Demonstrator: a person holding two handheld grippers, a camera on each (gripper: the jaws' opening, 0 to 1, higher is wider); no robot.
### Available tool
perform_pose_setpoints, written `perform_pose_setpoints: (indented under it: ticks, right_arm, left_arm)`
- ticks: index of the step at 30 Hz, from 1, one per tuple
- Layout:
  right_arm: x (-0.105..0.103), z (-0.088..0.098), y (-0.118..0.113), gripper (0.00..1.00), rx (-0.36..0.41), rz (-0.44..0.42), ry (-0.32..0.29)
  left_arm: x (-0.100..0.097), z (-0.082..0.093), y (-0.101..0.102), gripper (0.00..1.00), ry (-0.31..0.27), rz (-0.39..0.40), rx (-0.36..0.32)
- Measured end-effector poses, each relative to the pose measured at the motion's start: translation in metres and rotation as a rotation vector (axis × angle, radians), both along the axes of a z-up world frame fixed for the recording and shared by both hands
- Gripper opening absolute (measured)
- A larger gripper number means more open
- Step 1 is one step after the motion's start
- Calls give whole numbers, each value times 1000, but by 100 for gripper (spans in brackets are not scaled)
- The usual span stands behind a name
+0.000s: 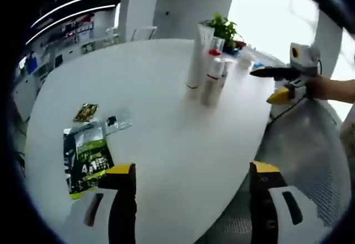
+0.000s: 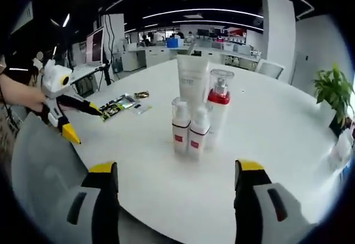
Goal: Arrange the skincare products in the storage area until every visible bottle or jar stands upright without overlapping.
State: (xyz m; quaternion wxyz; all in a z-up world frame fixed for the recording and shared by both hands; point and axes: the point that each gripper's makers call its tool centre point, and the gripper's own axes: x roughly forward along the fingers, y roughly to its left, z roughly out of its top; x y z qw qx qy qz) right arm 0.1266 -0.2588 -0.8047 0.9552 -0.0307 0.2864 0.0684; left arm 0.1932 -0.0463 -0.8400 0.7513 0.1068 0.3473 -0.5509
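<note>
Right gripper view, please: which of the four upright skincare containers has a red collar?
The clear pump bottle at the back right; the tall tube and two small front bottles lack one.

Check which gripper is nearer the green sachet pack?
Left. The left gripper hovers open right beside the green sachet pack; the right gripper sits across the table, past the bottles.

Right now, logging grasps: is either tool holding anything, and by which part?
Nothing is held: the left tool and right tool are open, short of the bottles.

Left gripper and right gripper — fingers spread, holding nothing.
</note>
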Motion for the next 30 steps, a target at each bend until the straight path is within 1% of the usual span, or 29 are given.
perform_pose_setpoints:
  ticks: [3,8,16,20,21,22,24,30]
  right_arm:
    - [0,0,0,87,1,3,0]
    - [-1,-1,2,87,-4,14,-2]
    - [-2,-3,3,88,-6,29,4]
    - [-2,-3,3,88,-5,27,6]
    - [-2,-4,3,88,-4,27,8]
    - [-2,-4,3,88,-4,27,8]
    - [-1,-4,2,88,-3,23,5]
    - [-1,-2,-1,88,6,8,-3]
  left_arm:
    - [-2,0,10,85,-1,31,6]
    - [-2,3,19,90,-1,71,8]
    - [3,7,21,90,-10,102,-2]
    - [10,6,25,91,-14,127,11]
    - [13,5,27,91,-18,142,23]
    - [19,2,33,91,-22,164,55]
    - [27,-1,40,93,-24,194,86]
    - [51,-9,56,96,-23,251,170]
